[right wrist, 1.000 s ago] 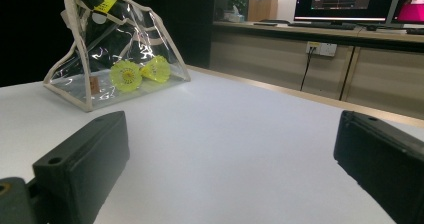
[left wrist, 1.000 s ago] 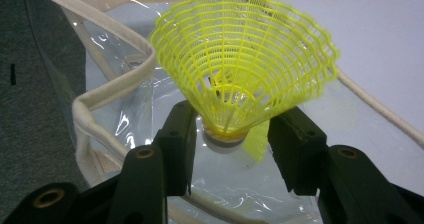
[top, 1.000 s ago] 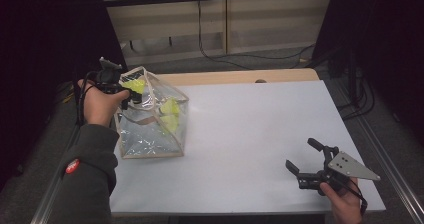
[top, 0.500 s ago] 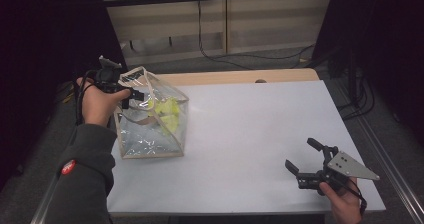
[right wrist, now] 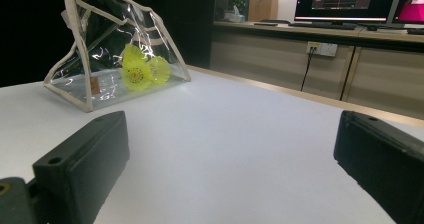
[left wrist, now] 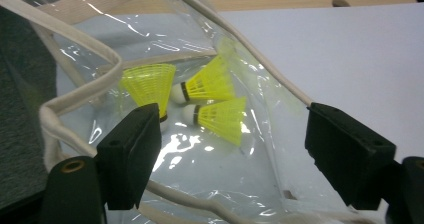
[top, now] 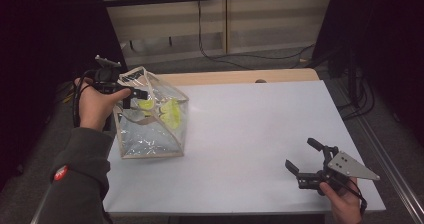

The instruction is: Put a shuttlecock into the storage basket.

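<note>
Looking down from the high view, the left gripper sits at the open top of a clear plastic bag with cream piping, which stands on the left part of the white table. Yellow shuttlecocks show through the bag's wall near its top corner. The person's left hand wraps the gripper's body, with a grey sleeve below it. Well apart, at the table's near right corner, the right gripper is held low over the surface, its jaws spread wide with nothing between them.

Along the left gripper view, the two black jaws stand wide apart and hold nothing; the left jaw sits just beside the cream rim of the bag. Three yellow shuttlecocks lie together inside on the bag's clear floor, one upright with its skirt up and two on their sides.

Along the right gripper view, both jaws are far apart over bare table, gripping nothing. Far off at the left, the bag stands tilted on the table with the shuttlecocks inside it.
</note>
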`<state>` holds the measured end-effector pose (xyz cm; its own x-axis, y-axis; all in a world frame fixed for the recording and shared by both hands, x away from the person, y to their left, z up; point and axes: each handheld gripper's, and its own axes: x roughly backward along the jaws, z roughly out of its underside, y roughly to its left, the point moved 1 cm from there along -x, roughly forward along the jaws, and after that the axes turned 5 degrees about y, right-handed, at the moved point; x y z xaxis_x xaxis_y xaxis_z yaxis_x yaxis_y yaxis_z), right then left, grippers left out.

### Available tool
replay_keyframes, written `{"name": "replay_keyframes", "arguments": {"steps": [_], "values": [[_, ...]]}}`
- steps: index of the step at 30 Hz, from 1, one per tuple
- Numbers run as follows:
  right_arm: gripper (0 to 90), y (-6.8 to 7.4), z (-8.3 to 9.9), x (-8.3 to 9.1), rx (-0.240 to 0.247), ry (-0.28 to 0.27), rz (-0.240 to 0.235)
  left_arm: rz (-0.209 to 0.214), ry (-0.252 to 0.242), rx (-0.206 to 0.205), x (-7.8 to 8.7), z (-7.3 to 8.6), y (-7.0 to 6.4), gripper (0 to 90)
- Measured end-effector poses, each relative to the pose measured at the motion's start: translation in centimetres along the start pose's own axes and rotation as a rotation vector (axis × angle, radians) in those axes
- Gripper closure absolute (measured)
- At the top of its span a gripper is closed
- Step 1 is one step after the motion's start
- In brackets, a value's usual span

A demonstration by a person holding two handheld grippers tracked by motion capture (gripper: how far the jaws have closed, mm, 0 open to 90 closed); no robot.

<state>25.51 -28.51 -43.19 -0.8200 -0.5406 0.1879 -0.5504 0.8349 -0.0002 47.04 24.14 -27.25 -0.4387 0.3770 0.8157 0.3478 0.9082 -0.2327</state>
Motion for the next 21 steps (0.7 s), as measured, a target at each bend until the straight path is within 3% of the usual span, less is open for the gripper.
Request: {"name": "replay_keyframes", "arguments": {"steps": [7, 13, 15, 21], "values": [[1.0, 0.0, 0.0, 0.1, 0.0, 0.0, 0.005, 0.061, -0.027, -0.028, 0.7, 0.7, -0.2, 17.2], [1.0, 0.1, 0.0, 0.1, -0.001, 0.001, 0.004, 0.105, -0.02, -0.079, 1.0, 1.3, -0.6, 14.3], [1.0, 0.1, -0.1, 0.1, 0.002, 0.001, 0.002, 0.125, -0.012, -0.115, 1.1, 1.6, -0.8, 13.0], [1.0, 0.2, 0.0, 0.0, 0.001, 0.002, 0.001, 0.175, -0.047, -0.112, 1.3, 2.3, -0.9, 11.2]]}}
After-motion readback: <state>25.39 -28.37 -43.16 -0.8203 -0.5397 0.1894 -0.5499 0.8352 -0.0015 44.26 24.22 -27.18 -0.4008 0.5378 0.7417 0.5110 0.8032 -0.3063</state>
